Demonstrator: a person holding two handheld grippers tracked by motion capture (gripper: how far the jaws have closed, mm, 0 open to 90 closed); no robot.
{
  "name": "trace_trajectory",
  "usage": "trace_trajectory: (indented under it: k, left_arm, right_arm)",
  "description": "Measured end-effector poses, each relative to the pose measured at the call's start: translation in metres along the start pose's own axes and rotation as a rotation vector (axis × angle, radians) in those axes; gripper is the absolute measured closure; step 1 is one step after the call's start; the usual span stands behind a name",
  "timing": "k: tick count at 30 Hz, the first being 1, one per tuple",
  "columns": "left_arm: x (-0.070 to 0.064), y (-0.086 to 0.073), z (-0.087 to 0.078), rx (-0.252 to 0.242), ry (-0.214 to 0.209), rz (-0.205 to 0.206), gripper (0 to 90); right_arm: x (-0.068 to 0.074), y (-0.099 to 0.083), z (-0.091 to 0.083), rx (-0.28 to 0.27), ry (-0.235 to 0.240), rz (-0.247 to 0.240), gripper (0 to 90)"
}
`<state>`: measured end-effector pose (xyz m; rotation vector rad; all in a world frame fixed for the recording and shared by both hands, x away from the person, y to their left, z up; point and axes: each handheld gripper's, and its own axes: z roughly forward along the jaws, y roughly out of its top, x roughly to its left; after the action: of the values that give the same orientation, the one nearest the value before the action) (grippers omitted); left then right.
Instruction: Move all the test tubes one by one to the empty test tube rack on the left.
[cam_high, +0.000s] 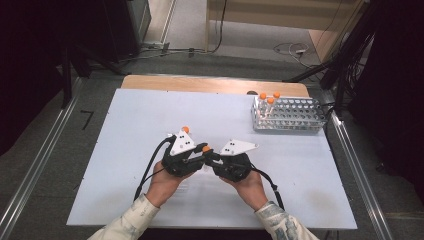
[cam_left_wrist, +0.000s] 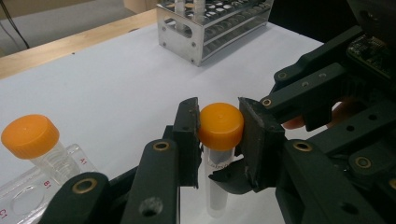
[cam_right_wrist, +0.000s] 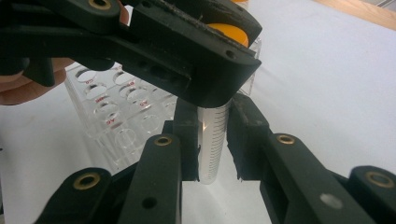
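Near the middle of the white tabletop (cam_high: 125, 150), a little toward its near edge, the person's two hands bring both claws together over one orange-capped test tube (cam_left_wrist: 218, 154). In the left gripper view, the left claw (cam_left_wrist: 219, 128) is clamped on the tube's orange cap (cam_left_wrist: 221, 125), one jaw pad pressed against each side of it. In the right gripper view, the right claw (cam_right_wrist: 214, 140) is clamped on the clear graduated body of the same tube, lower down, with the left claw's jaws crossing just above it. The tube stands roughly upright, its lower end above or just touching the tabletop; which cannot be told.

Just beside the left claw sits a clear plastic rack (cam_left_wrist: 28, 196) marked with red labels, holding a second orange-capped tube (cam_left_wrist: 35, 140). Near the far right corner of the tabletop stands a metal tube rack (cam_high: 289, 114) with three orange-capped tubes (cam_high: 270, 100) at its left end.
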<state>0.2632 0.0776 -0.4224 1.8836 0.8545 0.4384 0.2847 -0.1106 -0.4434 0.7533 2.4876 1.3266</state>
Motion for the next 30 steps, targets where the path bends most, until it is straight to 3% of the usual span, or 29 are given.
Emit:
trace_trajectory:
  k: [4, 9, 13, 22, 27, 30]
  left_arm:
    - [0.000, 0.001, -0.001, -0.005, -0.001, -0.001, 70.0]
    - [0.003, 0.002, -0.004, -0.019, -0.005, -0.017, 70.1]
    - [0.007, 0.007, -0.011, -0.043, -0.005, -0.024, 70.2]
    - [0.029, 0.022, -0.033, -0.117, 0.036, -0.067, 70.2]
    - [0.040, 0.027, -0.048, -0.156, 0.084, -0.080, 70.2]
    - [0.046, 0.027, -0.051, -0.155, 0.122, -0.077, 70.2]
  right_arm:
    - [0.001, 0.000, 0.000, -0.002, 0.000, -0.009, 70.0]
    - [0.003, 0.000, 0.000, -0.013, -0.002, -0.014, 40.9]
    - [0.002, 0.001, 0.001, -0.011, -0.002, 0.002, 28.2]
    - [0.001, 0.001, -0.001, -0.021, 0.002, 0.019, 24.6]
    - [-0.001, 0.001, 0.000, -0.015, 0.000, 0.028, 23.9]
    - [-0.001, 0.001, 0.000, -0.015, 0.001, 0.027, 23.9]
